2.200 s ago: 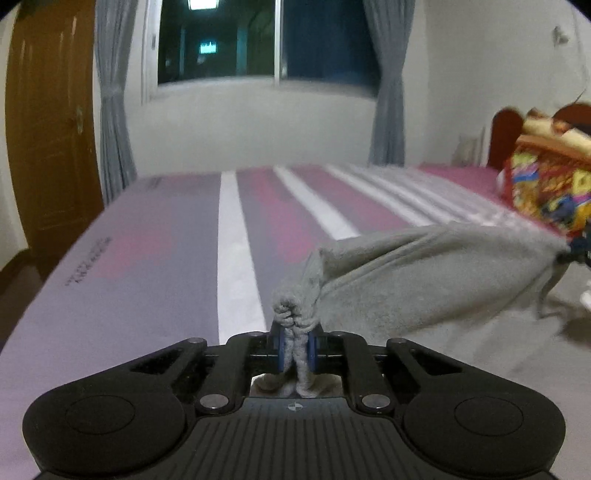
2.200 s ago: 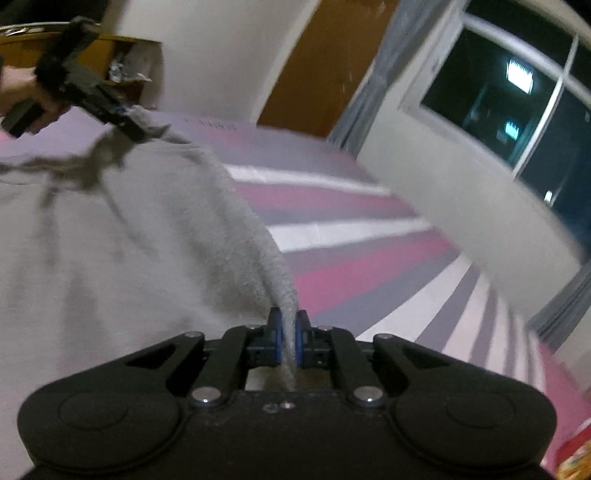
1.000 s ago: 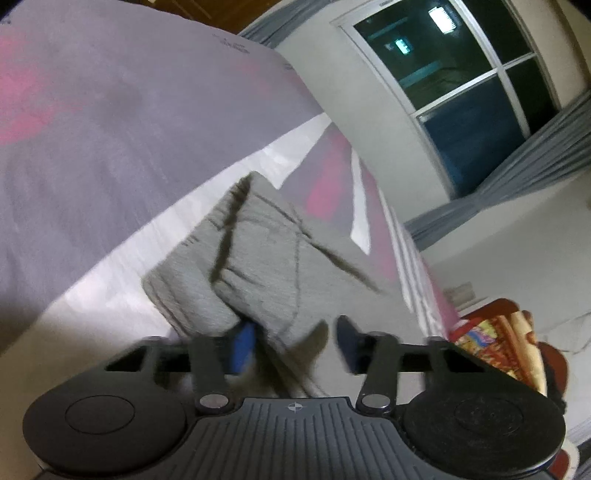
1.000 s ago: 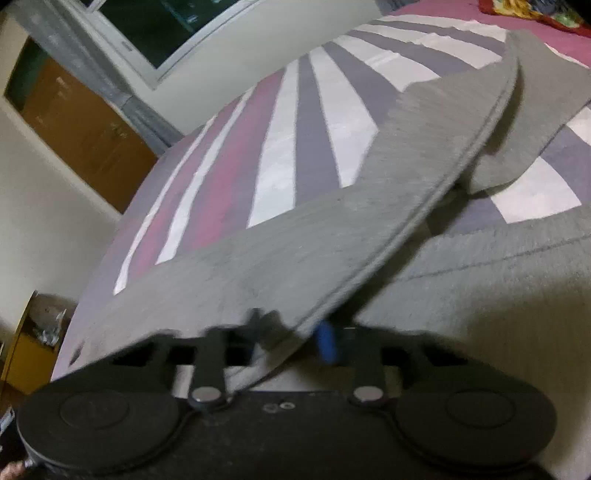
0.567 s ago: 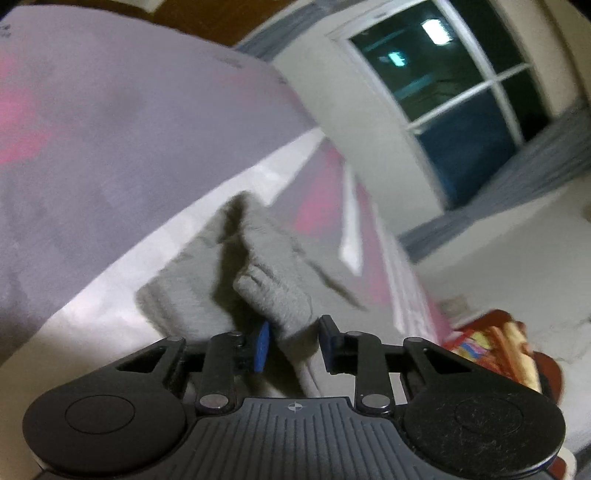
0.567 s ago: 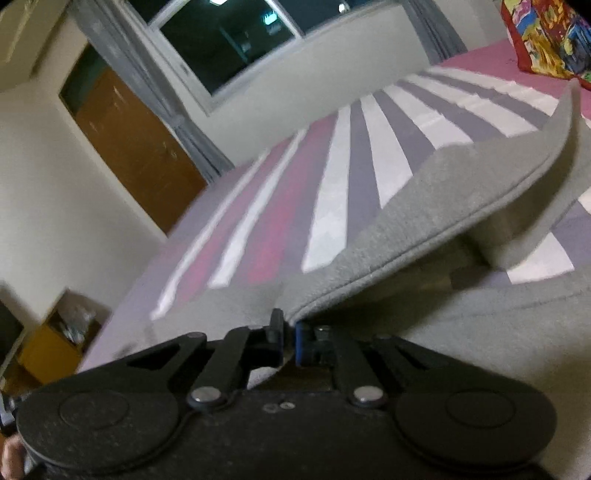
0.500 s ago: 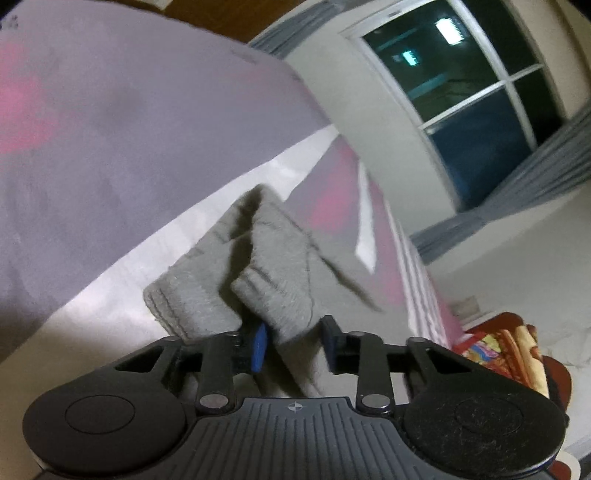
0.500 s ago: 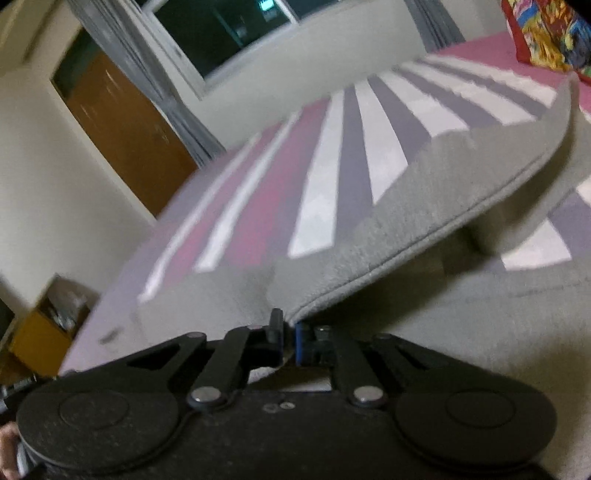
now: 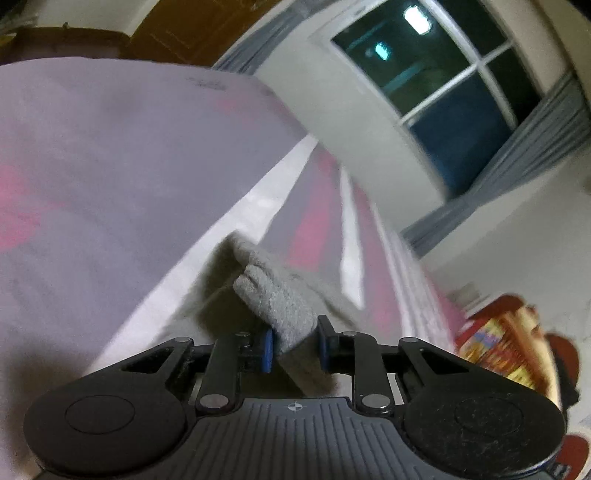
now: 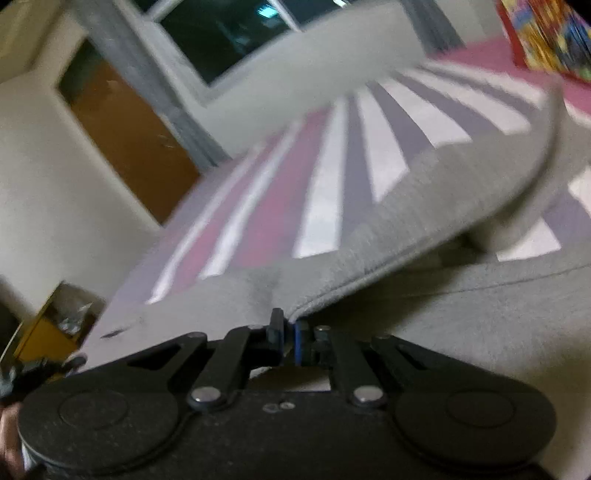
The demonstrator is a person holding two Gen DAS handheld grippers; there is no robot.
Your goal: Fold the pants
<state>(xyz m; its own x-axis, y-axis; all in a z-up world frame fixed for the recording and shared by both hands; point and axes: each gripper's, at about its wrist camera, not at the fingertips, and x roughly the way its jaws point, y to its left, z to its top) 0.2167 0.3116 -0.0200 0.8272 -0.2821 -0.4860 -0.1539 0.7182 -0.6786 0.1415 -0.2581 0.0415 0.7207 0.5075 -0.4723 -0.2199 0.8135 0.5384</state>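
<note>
Grey fleece pants lie on a striped bed (image 9: pixel 110 166). In the left wrist view a thick rolled cuff of the pants (image 9: pixel 273 295) sticks up between the blue pads of my left gripper (image 9: pixel 295 343), whose jaws are closing and press it from both sides. In the right wrist view my right gripper (image 10: pixel 289 332) is closing its jaws, nearly together, on the thin seamed edge of a raised layer of the pants (image 10: pixel 424 221). That layer arches over a lower layer (image 10: pixel 480 314) lying flat on the bed (image 10: pixel 325 166).
A bright patterned blanket (image 9: pixel 495 350) sits at the far end of the bed (image 10: pixel 546 33). A dark window (image 9: pixel 443 74) and grey curtains fill the far wall. A wooden door (image 10: pixel 129 140) and a yellow cabinet (image 10: pixel 44 325) stand beyond the bed's left side.
Both grippers were open over the pants a second ago. The left has closed on the cuff and the right on the layer's edge. Both have risen a little with the cloth.
</note>
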